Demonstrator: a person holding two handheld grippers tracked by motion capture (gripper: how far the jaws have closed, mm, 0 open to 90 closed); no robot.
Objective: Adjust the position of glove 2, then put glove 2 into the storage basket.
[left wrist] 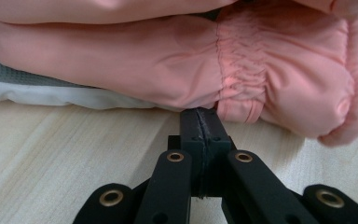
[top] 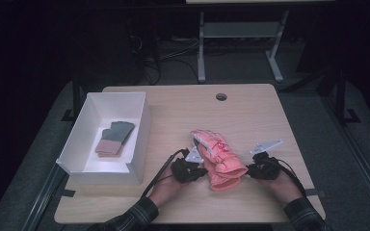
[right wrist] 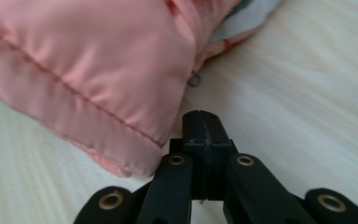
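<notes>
A pair of pink padded winter gloves (top: 218,158), stacked one on the other, lies on the near middle of the light wooden table (top: 250,115), cuffs toward the person and fingers pointing away. The left gripper (top: 198,171) sits at the gloves' left edge; in the left gripper view its jaws are pressed together with no gap, their tips right at the lower glove's gathered wrist band (left wrist: 237,79), and whether a fold of fabric is pinched there is hard to tell. The right gripper (top: 250,169) rests at the gloves' right edge near the cuff; in the right gripper view its jaws are likewise closed on nothing, just beside the stitched cuff hem (right wrist: 98,116). To the left stands an open white box (top: 139,130) holding a smaller pair of grey and pink gloves (top: 114,138), well apart from the pink pair.
</notes>
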